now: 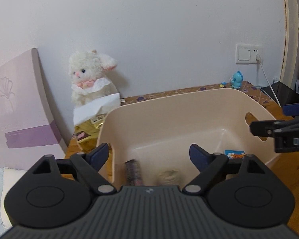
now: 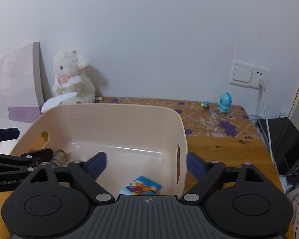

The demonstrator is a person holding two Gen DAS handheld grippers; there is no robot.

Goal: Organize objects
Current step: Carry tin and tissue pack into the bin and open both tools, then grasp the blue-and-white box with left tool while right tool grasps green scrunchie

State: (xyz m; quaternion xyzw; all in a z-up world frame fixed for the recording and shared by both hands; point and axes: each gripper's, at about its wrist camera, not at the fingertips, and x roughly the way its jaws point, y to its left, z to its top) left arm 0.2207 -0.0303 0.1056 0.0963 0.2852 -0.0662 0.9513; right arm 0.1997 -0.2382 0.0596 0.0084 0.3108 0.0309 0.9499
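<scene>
A beige plastic bin [image 1: 169,107] [image 2: 101,115] with handle slots stands on the wooden table. Inside lie a blue picture card [image 1: 234,154] [image 2: 142,186], a dark purple packet [image 1: 132,171] and a small crumpled wrapper [image 1: 168,177] [image 2: 59,157]. My left gripper [image 1: 149,155] is open, straddling the bin's left wall. My right gripper [image 2: 146,164] is open, straddling the bin's right wall. Both are empty. Each shows at the edge of the other's view.
A white plush bunny [image 1: 91,75] [image 2: 71,77] sits against the wall behind a tissue pack [image 1: 91,127]. A pink box [image 1: 20,109] stands left. A blue bird toy [image 2: 225,101] and a tiny figure [image 2: 205,105] stand on the patterned mat. A black box [image 2: 289,145] and cable lie right.
</scene>
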